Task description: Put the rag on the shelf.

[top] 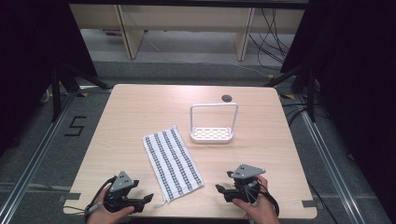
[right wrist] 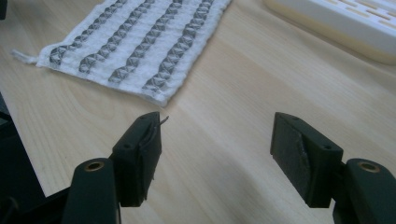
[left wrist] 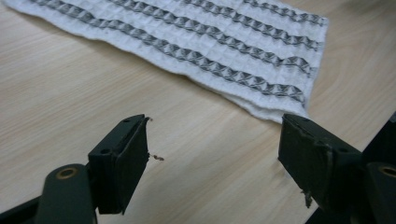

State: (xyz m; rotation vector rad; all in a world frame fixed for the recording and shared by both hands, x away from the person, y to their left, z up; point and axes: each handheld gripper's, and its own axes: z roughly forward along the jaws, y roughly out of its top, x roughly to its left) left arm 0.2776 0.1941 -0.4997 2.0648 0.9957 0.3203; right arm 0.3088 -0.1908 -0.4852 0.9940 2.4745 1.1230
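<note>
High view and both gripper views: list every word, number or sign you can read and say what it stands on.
"5": one large black digit marked on the grey floor left of the table.
Striped cloth: woven pattern, no text.
White rack: no label or brand readable.
Left tool and right tool: no markings readable on them or their grey plates.
</note>
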